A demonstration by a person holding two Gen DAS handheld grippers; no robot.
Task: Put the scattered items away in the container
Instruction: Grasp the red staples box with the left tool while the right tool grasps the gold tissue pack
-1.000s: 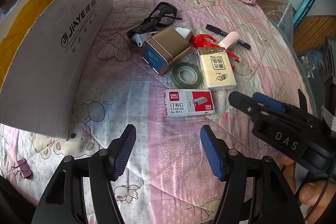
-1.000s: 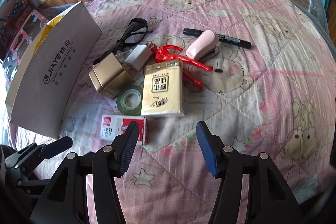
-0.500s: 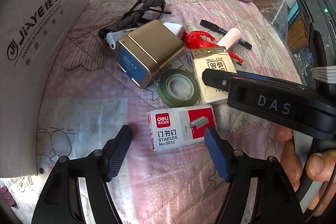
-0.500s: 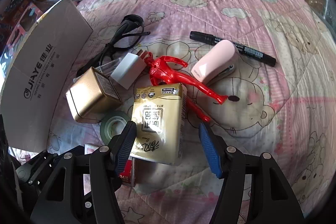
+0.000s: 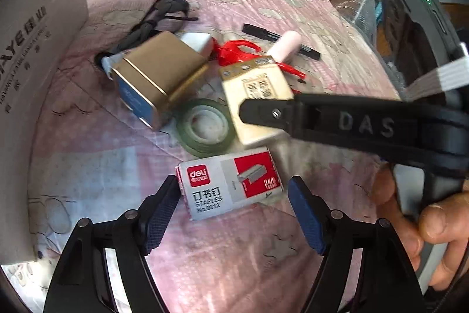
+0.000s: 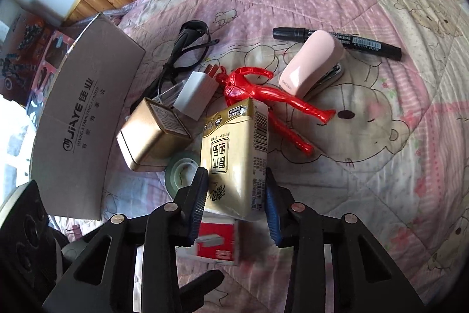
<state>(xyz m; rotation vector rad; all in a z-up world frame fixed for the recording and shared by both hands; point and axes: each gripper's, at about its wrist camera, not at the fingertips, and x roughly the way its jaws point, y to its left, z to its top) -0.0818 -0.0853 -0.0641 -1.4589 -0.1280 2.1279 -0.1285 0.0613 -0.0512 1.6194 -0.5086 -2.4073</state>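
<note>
Staple box (image 5: 230,185) lying crosswise between spread left tool (image 5: 233,213) fingers, right tool (image 6: 236,203) clamping tissue pack (image 6: 234,160) lengthwise ahead.

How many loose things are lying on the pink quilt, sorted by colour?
Black: 2, marker and glasses.
Red: 1, toy figure.
Gold or cream: 2, tin and tissue pack.
Pink: 1, stapler.
White: 2, charger plug and staples box.
Green: 1, tape roll.
Total: 9.
</note>
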